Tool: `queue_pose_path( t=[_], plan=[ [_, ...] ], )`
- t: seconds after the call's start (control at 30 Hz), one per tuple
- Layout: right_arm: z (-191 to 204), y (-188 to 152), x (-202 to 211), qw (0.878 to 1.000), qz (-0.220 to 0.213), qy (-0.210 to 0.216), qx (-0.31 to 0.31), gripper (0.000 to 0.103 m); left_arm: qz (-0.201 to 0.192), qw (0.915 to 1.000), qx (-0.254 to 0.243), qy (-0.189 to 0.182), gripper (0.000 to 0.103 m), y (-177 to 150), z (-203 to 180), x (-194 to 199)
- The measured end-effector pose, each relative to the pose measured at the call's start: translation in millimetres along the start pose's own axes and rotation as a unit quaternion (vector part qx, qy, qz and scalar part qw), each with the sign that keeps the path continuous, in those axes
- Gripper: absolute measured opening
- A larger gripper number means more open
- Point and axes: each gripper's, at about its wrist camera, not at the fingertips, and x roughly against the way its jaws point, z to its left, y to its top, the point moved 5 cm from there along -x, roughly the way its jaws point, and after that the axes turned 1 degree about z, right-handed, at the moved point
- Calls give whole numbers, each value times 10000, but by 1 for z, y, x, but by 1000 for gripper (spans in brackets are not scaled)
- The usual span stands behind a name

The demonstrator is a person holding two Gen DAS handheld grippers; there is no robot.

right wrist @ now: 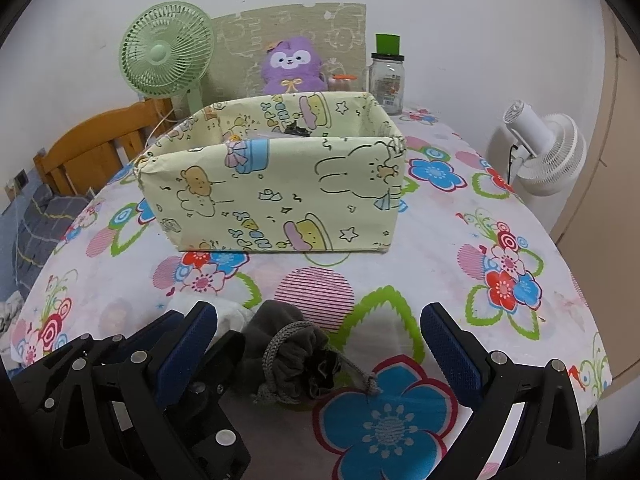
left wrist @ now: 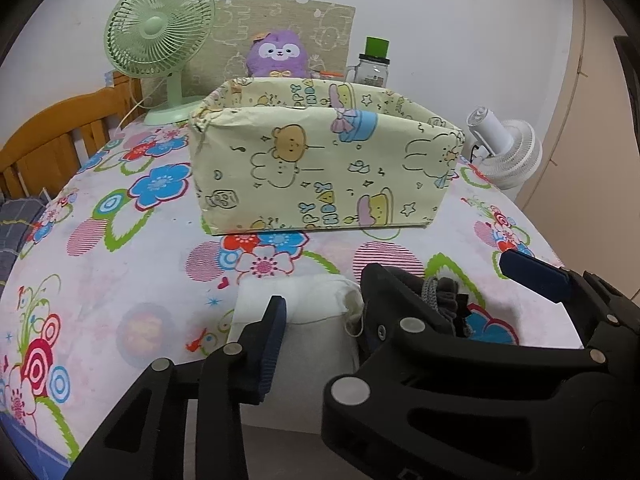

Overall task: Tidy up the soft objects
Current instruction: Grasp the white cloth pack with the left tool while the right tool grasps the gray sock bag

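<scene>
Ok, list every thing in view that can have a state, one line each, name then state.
left gripper: jaws closed on the white cloth
white cloth: folded, on the table, pinched
right gripper: open, astride the grey pouch
grey pouch: drawstring drawn, lying on the tablecloth, not gripped
fabric box: upright, open-topped
green fan: upright; running or not, cannot tell
jar: upright, lid on
</scene>
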Motion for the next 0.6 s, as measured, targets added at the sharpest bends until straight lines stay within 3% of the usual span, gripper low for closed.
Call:
queue_pose_path(
  t=[0.17, 0.23, 0.27, 0.6],
  plan=[
    [8, -2, -6, 9999, 91, 51, 56, 103, 28, 9999, 12, 127, 42, -1, 8, -2],
    [10, -3, -9, 9998, 144, 117, 52, 103, 37, 9997, 46, 219, 61, -2, 13, -3],
    [11, -3, -10, 9998, 159, 140, 49, 102, 37, 9997, 64, 253, 65, -2, 15, -4],
    [17, -11, -24, 9986, 442, 306, -26, 72, 214, 9989, 132, 394, 86, -8, 27, -16]
  ],
)
